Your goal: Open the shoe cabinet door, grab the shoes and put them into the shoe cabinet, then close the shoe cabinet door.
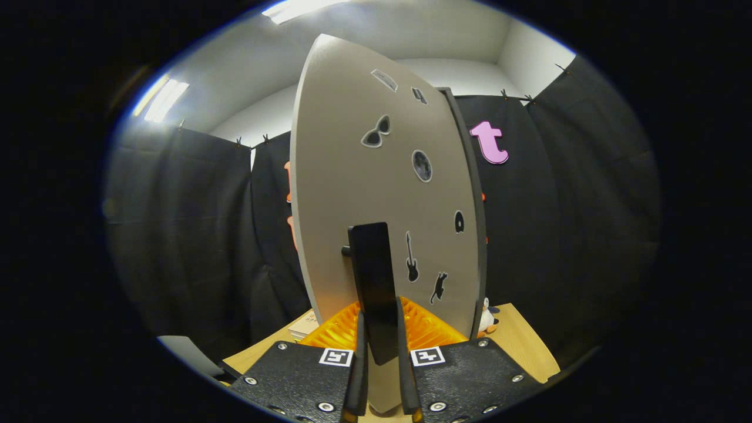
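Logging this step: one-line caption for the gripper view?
Gripper shut on the handle of the stickered cabinet door.

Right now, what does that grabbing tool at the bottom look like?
The gripper has two flat, wedge-shaped finger plates with a textured surface, fastened by round silver screws. Each plate carries a small square black-and-white marker near its inner edge. Narrow pads line the inner sides.

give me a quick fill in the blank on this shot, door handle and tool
1. The tool is shut on the door's black ____.
2. The handle stands on the grey door among stickers, one shaped like a ____ just beside it.
3. Higher on the door sits a sticker shaped like ____.
4. The door stands over a ____ table.

Missing words: handle; guitar; sunglasses; wooden
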